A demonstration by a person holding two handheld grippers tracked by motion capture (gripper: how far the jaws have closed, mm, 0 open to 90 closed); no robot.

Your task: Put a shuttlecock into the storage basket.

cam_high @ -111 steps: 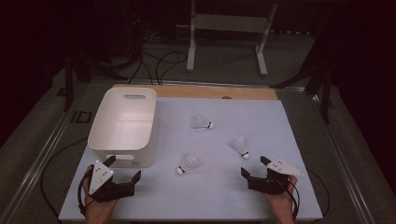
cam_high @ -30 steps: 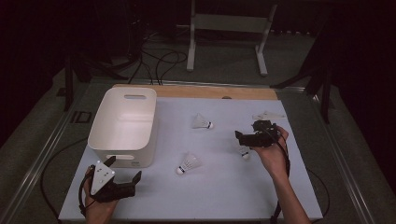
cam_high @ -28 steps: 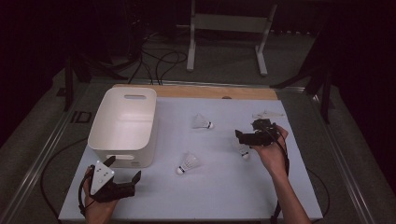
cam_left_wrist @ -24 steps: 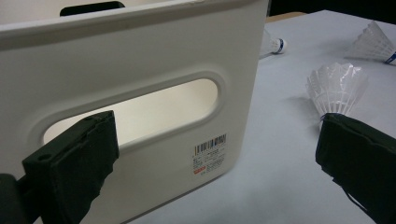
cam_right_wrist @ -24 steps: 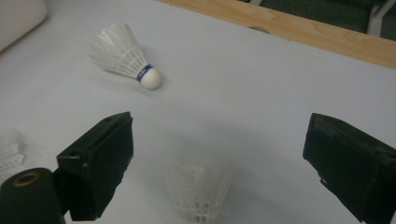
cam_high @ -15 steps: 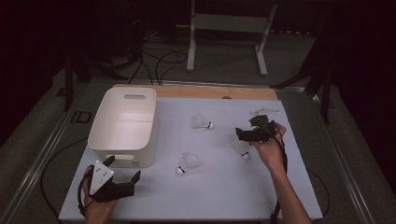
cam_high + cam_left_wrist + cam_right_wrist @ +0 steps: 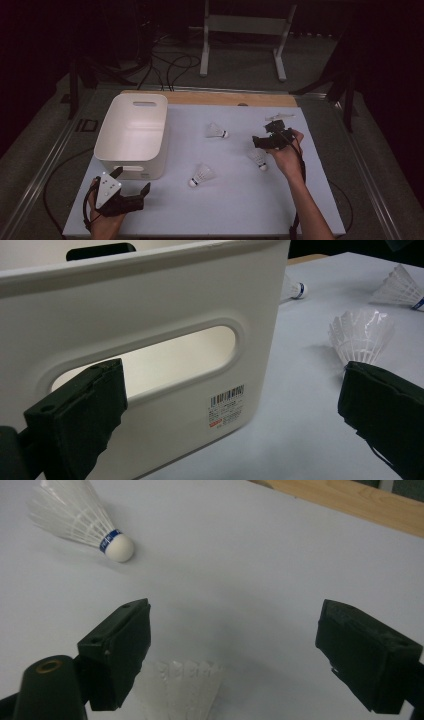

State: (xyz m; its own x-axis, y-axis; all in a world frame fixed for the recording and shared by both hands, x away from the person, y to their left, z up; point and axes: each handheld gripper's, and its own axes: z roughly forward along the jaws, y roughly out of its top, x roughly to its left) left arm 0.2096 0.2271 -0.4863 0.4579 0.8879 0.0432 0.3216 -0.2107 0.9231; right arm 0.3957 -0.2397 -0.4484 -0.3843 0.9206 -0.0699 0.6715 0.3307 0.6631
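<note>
Dim surroundings, with cables and a metal stand on the floor, frame a pale bench (image 7: 240, 200) edged with a wooden strip along its far side.

Right tongs (image 7: 267, 141): held over the right part of the bench, jaws wide apart and having just been closing slightly; nothing is pressed between the pads. In the right gripper view the white feather skirt of the nearest shuttlecock (image 7: 182, 685) lies on the bench low between the two black jaws, close to the left one; whether it touches that jaw cannot be told.

Nearest shuttlecock, high view (image 7: 258, 159): lies on its side just below the right tongs, white skirt toward the tongs, rounded white cork tip pointing toward the person.

Far shuttlecock (image 7: 217, 131): white feathers, blue band, white cork (image 7: 119, 547); lies on its side ahead of the right tongs.

Middle shuttlecock (image 7: 201, 176): lies tilted near the bench centre, just right of the white bin (image 7: 131, 135).

Left tongs (image 7: 131, 188): held at the near left corner, jaws apart and empty, facing the bin's handle slot (image 7: 145, 360) and barcode label (image 7: 226, 404).
</note>
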